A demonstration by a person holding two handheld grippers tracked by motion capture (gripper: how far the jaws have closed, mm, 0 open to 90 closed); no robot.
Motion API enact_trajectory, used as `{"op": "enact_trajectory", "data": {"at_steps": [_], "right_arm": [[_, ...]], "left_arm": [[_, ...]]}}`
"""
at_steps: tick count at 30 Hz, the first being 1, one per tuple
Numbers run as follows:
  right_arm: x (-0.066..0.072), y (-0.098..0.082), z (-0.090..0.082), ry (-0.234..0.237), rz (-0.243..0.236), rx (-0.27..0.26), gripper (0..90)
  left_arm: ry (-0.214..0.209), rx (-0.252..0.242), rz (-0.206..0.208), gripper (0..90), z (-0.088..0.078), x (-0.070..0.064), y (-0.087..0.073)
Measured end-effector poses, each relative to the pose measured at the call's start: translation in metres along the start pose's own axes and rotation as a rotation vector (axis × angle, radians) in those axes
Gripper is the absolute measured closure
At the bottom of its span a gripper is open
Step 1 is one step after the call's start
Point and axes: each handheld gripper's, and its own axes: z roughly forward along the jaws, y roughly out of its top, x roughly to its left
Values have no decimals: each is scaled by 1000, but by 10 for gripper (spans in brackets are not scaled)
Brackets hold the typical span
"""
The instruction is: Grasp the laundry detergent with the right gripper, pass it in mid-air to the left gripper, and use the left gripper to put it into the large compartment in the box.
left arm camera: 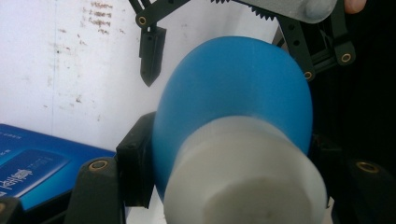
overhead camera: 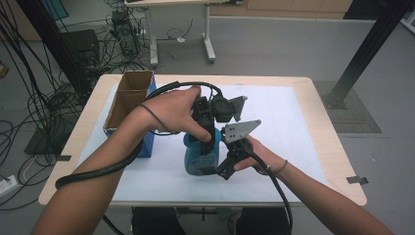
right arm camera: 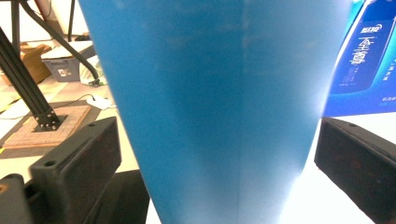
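While the left gripper (overhead camera: 205, 139) clamps the blue bottle (left arm camera: 233, 93), the right gripper (overhead camera: 220, 169) stands open around it, handover unfinished.

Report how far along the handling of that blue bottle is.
Done: the blue bottle is off the white mat, gripped by the left gripper, whose jaws press its sides near the white cap. In hand: the right gripper has its jaws spread on either side of the bottle's body, not pressing it. Left: probably placing it, perhaps in the open cardboard box; where it goes cannot be told.
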Motion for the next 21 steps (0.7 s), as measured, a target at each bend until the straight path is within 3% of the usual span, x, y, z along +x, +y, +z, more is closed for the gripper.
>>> {"op": "enact_trajectory", "data": {"at_steps": [10, 21], "right_arm": [[0, 0, -3, -4, 2, 5, 9], [-1, 0, -16, -27, -16, 47, 7]], "left_arm": [[-3, 8, 1, 362, 1, 1, -1], [4, 4, -14, 362, -2, 1, -2]]}}
